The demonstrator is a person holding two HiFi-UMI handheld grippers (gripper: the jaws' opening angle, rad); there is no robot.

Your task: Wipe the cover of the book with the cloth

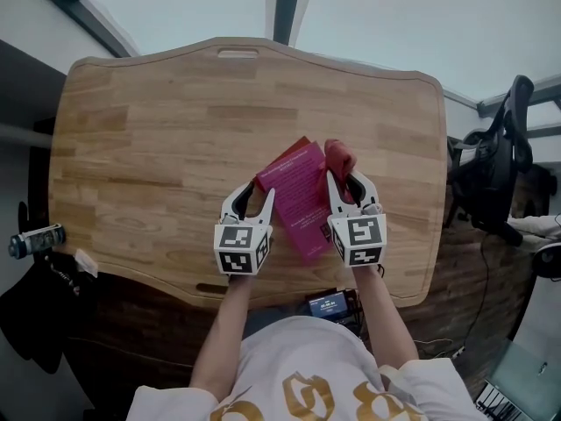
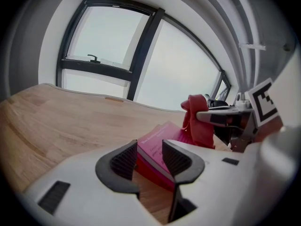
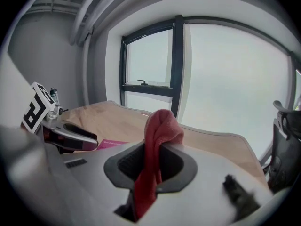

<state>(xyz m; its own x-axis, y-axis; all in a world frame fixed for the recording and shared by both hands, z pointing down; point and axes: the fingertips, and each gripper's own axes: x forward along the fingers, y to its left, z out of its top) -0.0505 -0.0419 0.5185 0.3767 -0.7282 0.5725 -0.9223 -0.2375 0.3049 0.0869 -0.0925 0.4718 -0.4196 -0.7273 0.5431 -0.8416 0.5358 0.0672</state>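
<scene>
Arms reaching forward, we tilt both tongs down over the pale wooden desk (image 1: 158,130). Our left tongs (image 1: 254,193) stand wide at the thin magenta book's (image 1: 298,191) corner. Our right tongs (image 1: 347,182) clamp the red cloth (image 1: 337,154) by its right edge.

Nothing legible. The book (image 1: 302,196) cover has white print lines, too small to read. Shirt (image 1: 289,358), below the book in head view, has gold lettering, cut off & unreadable.

Two grippers, left gripper (image 1: 254,198) and right gripper (image 1: 348,182), one book (image 1: 298,196), one cloth (image 1: 337,156), one table (image 1: 158,139).
</scene>
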